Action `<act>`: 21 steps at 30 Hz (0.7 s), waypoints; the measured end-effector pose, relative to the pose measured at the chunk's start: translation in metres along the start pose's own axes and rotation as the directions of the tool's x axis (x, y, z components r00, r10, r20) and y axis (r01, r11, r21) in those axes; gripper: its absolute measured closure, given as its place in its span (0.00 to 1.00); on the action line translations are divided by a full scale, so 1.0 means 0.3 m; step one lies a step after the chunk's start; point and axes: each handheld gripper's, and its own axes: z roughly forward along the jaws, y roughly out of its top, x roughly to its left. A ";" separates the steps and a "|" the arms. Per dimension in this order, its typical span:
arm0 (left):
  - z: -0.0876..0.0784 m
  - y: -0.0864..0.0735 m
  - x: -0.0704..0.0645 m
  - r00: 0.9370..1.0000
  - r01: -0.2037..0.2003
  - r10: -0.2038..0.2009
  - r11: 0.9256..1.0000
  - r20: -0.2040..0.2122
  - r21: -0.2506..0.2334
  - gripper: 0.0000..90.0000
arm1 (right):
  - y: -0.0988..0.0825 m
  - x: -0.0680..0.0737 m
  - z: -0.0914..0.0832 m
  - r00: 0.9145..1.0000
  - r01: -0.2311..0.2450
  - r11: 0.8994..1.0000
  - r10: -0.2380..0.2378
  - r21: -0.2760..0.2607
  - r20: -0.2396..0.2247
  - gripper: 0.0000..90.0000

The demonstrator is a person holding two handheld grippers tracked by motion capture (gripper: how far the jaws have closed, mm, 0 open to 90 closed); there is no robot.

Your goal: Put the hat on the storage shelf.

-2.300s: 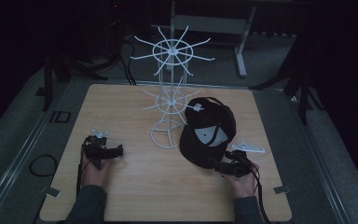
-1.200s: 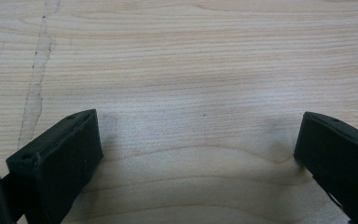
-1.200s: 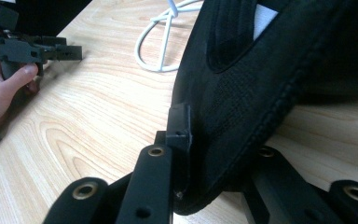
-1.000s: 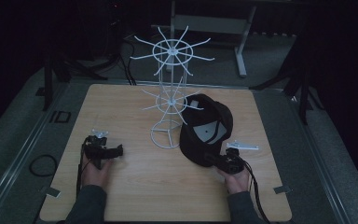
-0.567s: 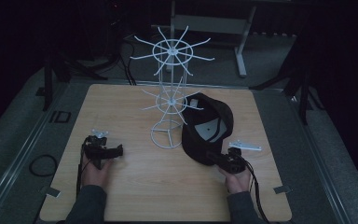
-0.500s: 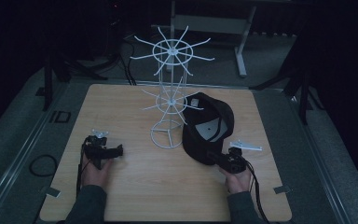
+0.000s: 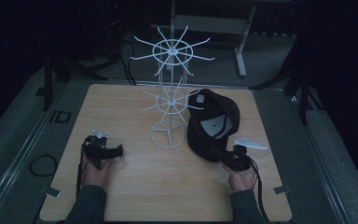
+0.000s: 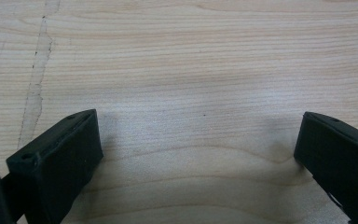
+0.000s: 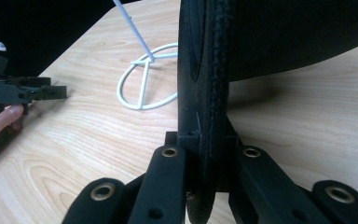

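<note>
A dark room surrounds the wooden counter. The black cap is pinched by its brim between the right gripper fingers, beside the white wire rack. The left gripper fingers are spread, empty. Lifting toward a rack hook is judged next.

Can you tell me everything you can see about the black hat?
The black cap is a baseball cap of dark fabric. It is tipped up on the wooden table so its hollow inside shows, with a pale patch in there. It sits just right of the white wire rack; whether they touch is unclear. The right gripper is shut on its stiff, stitched brim, which stands on edge between the jaws.
</note>
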 end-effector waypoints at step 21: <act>0.000 0.000 0.000 1.000 0.000 0.000 1.000 0.000 -0.001 0.01 | 0.020 0.003 -0.025 0.995 0.046 0.999 -0.044 -0.024 0.089 0.96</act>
